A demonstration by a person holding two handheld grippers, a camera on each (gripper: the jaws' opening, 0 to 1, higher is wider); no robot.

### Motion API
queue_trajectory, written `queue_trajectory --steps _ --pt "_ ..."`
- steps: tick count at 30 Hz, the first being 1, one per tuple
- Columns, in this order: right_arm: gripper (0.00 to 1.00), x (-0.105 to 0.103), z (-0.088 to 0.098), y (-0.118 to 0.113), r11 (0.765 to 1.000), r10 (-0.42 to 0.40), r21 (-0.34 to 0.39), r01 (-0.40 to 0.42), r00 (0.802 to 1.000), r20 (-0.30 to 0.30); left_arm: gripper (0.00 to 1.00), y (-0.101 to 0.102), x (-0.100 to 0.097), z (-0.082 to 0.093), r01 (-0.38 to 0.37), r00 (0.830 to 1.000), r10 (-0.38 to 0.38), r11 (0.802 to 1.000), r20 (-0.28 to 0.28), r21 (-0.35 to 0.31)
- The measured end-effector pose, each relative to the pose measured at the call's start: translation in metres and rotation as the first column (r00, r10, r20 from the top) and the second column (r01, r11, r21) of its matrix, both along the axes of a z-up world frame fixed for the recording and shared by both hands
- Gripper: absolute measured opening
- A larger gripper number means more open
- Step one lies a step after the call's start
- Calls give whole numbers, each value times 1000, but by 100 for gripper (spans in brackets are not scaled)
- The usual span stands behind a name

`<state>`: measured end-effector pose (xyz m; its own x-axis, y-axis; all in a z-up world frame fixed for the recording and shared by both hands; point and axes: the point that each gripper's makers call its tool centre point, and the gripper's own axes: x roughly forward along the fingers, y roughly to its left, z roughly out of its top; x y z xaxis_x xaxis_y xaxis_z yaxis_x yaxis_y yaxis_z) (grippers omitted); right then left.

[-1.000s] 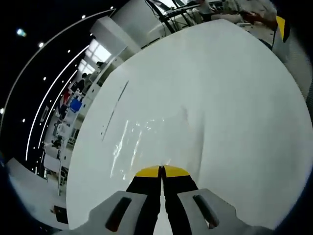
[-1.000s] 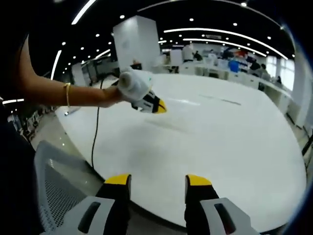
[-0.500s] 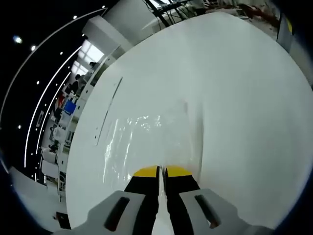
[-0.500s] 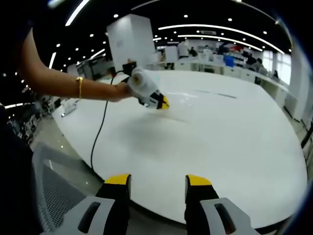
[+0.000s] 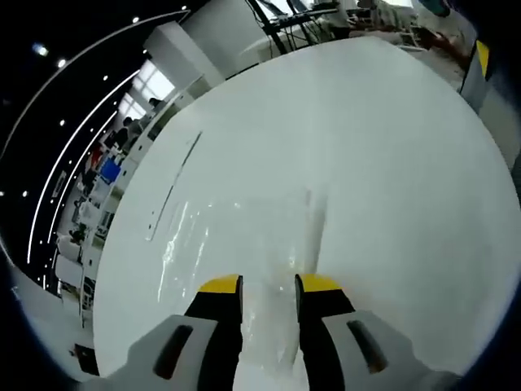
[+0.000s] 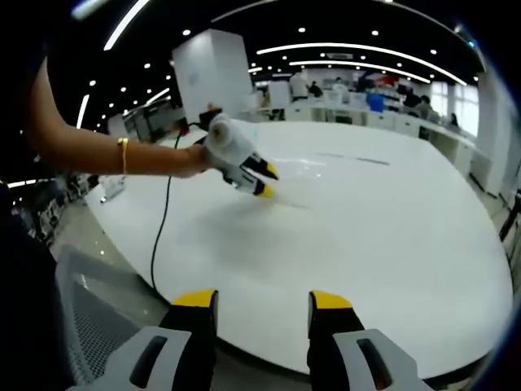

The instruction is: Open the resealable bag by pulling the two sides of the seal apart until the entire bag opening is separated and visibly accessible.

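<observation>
Bag (image 5: 244,244) flat on table (image 5: 391,163)

Left gripper (image 5: 269,283): jaws apart, a clear gap between the yellow-tipped fingers (image 5: 221,284), which point out low over the counter (image 5: 391,163). In the right gripper view the same left gripper (image 6: 263,181) sits over the counter's left part, jaws spread, tips angled down toward the surface. A bare forearm (image 6: 106,151) with a gold bracelet (image 6: 124,155) reaches in from the left; the hand (image 6: 198,159) wraps the gripper's white body.

Right gripper (image 6: 263,299): jaws wide apart, nothing between them, held level just off the counter's near edge (image 6: 269,352).
</observation>
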<state>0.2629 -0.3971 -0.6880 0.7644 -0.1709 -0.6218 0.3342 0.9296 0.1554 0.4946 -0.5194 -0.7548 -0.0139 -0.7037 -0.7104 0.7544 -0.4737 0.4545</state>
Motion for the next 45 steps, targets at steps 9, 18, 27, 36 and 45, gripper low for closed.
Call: queue_trajectory --steps 9,18,27,36,45 --pt "43 2 7 2 1000 11 -19 -11 1000 23 36 21 -8 29 -52 994 46 997 -99 -62" --pt "44 -5 21 -20 994 -14 -106 18 999 36 39 57 -11 54 -87 989 75 992 -130 -90" --pt "46 -10 30 -25 987 -23 -157 30 999 44 53 102 -19 86 -204 951 154 964 -268 -172" --pt "47 -8 41 -17 984 0 -177 13 997 75 52 142 -26 112 -283 928 206 932 -310 -226" --pt "48 -7 45 -8 982 32 -187 -16 996 80 53 178 -41 125 -318 915 229 916 -332 -244"
